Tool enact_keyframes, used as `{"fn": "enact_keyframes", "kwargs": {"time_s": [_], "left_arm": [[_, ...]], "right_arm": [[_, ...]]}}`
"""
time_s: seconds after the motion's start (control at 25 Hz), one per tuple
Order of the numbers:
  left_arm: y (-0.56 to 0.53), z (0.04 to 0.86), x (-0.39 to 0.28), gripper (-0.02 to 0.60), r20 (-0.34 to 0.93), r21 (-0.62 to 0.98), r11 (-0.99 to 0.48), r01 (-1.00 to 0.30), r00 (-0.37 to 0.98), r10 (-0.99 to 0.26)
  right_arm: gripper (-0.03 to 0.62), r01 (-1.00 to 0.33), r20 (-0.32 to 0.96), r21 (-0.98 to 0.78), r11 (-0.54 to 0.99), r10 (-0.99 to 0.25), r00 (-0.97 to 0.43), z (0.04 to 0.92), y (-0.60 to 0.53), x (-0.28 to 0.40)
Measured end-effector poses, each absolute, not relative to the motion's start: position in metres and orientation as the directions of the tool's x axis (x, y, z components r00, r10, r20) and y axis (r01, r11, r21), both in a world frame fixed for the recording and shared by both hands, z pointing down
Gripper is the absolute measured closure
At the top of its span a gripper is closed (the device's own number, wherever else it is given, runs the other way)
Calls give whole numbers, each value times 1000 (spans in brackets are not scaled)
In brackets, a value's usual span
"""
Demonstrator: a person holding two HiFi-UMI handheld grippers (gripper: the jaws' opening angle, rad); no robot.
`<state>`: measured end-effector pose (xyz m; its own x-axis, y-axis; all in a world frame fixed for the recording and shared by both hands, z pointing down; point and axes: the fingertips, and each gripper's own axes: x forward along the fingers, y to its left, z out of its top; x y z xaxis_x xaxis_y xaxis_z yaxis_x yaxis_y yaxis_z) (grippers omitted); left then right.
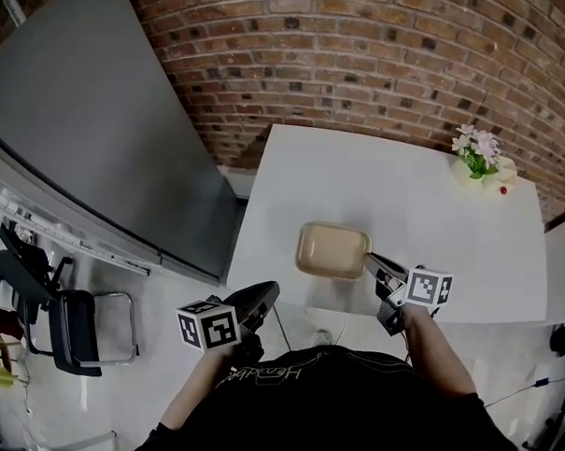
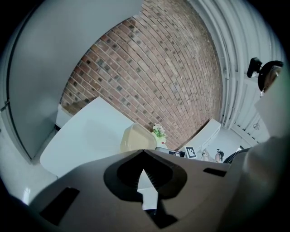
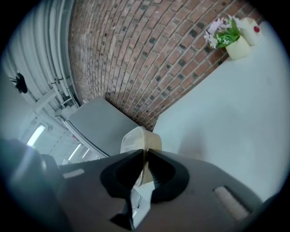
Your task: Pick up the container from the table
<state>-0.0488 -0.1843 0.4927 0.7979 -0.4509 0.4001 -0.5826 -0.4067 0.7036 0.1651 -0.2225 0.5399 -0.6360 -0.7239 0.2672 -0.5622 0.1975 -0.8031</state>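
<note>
A shallow beige container [image 1: 330, 250] is over the near part of the white table [image 1: 402, 187]. My right gripper [image 1: 369, 260] is shut on its right rim. In the right gripper view the thin rim [image 3: 146, 149] runs between the two jaws, and the container [image 3: 136, 138] hangs tilted above the tabletop, with a faint shadow beneath. My left gripper [image 1: 269, 291] hovers off the table's near left corner, jaws shut with nothing between them [image 2: 144, 151]. From there the container [image 2: 135, 138] shows ahead, apart from it.
A small pot of flowers [image 1: 476, 157] and a white candle [image 1: 503, 175] stand at the table's far right by the brick wall [image 1: 368, 48]. A large grey panel [image 1: 92, 135] leans at the left, with a chair [image 1: 77, 332] on the floor below it.
</note>
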Motion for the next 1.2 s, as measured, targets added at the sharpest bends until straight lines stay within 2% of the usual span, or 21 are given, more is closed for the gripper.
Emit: {"fn": "enact_keyframes", "kwargs": {"time_s": [0.6,0.92,1.08,1.2], "left_arm": [[-138,441,-64,578,301,663,-537,-521,843,-445],[-101,421,-84,578,246,643,-585,-494,857,-452],[-81,415,-93,578,233,638,-596,-487,860,-454],[-68,410,-102,578,221,634,-603,-484,861,-459]], "right_arm": [[554,-664,155,-662,348,-803,-575,421,-148,156],[554,-673,107,-627,391,-813,-572,390,-96,134],[554,-705,127,-592,389,-819,-559,382,-67,125],[554,-685,78,-598,416,-821,-566,367,-52,112]]}}
